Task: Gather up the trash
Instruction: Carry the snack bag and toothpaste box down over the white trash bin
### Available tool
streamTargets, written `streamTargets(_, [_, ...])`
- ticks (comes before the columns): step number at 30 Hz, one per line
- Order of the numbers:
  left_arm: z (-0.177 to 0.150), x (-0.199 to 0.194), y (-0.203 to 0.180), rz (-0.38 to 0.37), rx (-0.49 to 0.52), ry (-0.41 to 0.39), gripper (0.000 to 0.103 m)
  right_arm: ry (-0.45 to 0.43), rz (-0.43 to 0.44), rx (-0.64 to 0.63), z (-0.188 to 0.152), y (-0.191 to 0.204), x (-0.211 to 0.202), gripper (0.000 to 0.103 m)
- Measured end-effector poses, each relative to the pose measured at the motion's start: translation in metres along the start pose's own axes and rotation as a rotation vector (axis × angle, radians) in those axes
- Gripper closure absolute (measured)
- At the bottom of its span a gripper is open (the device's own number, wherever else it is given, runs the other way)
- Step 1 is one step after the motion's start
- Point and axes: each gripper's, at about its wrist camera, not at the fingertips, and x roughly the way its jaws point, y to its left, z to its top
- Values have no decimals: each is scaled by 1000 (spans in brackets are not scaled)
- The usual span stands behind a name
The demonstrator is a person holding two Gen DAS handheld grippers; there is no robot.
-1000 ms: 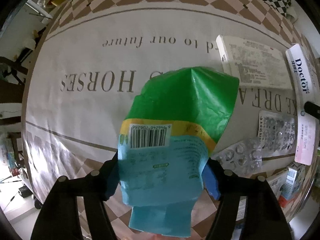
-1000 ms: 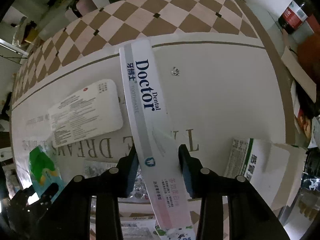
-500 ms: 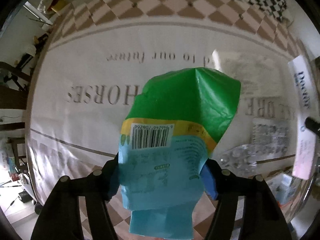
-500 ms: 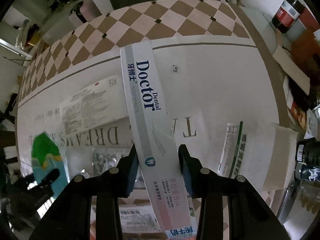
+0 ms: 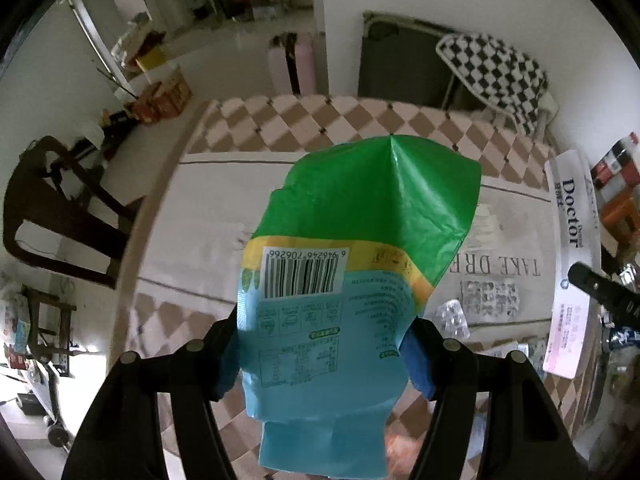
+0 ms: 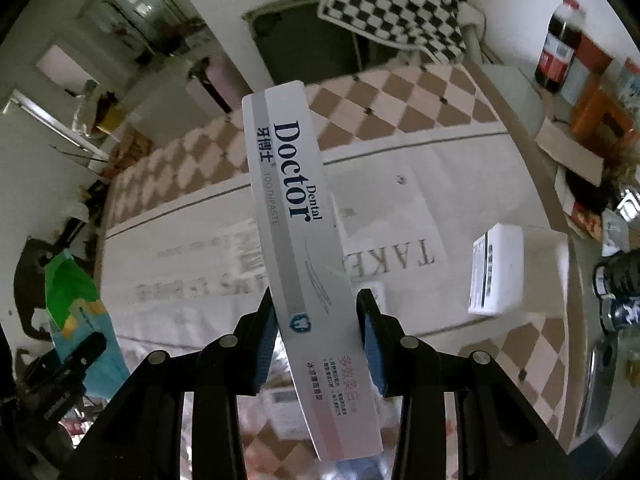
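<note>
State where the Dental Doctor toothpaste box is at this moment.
The toothpaste box is clamped in the right hand-held gripper, lifted above the table; the left wrist view shows it at far right.

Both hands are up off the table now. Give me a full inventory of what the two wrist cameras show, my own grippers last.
green and blue plastic snack bag: 1, green top, yellow band, blue bottom; clamped in the left gripper, lifted off the table.
white Doctor toothpaste box: 1, white and grey fading to pink; clamped in the right gripper.
silver blister packs: at least 2, silver; on the cloth near the TAKE lettering.
white carton: 1, white with dark print; on the cloth at right.
printed tablecloth: 1, cream with brown checks; covers the table.
dark cola bottle: 1, red label; beyond the table, right.
black and white checked cloth: 1; over a chair behind the table.
left gripper: black, blue pads.
right gripper: black, blue pads.
</note>
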Motion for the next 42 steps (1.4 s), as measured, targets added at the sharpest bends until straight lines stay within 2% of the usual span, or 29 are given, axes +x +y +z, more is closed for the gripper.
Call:
streamTargets(6, [-67, -25, 33, -32, 15, -65, 39, -45, -8, 4, -84, 42, -57, 63])
streamTargets(12, [-153, -53, 76, -81, 59, -71, 39, -79, -8, -2, -208, 82, -92, 63])
streamTargets(17, [-234, -56, 120, -102, 72, 24, 39, -14, 14, 21, -328, 113, -101, 63])
streamTargets(20, [-282, -39, 140, -83, 84, 110, 39, 84, 59, 20, -397, 123, -91, 63])
streamTargets(23, [-328, -3, 162, -74, 53, 247, 39, 201, 81, 4, -460, 129, -68, 63])
streamTargets(26, [-363, 55, 171, -70, 17, 370, 39, 339, 89, -1, -512, 126, -21, 63])
streamTargets(32, [-427, 226, 167, -85, -30, 572, 37, 529, 74, 1, -583, 104, 113, 63])
streamTargets(35, [-452, 306, 160, -115, -33, 649, 36, 578, 43, -12, -614, 90, 182, 63])
streamTargets(38, [-471, 362, 153, -162, -31, 681, 30, 649, 30, 26, -637, 70, 248, 63])
streamTargets(40, [-483, 392, 151, -157, -27, 687, 18, 687, 33, 58, -650, 60, 288, 63])
streamTargets(41, [-489, 400, 150, -128, -11, 679, 3, 692, 30, 65, -655, 57, 302, 63])
streamTargets(42, [-493, 408, 149, -102, 5, 667, 0, 698, 30, 65, -658, 56, 316, 62])
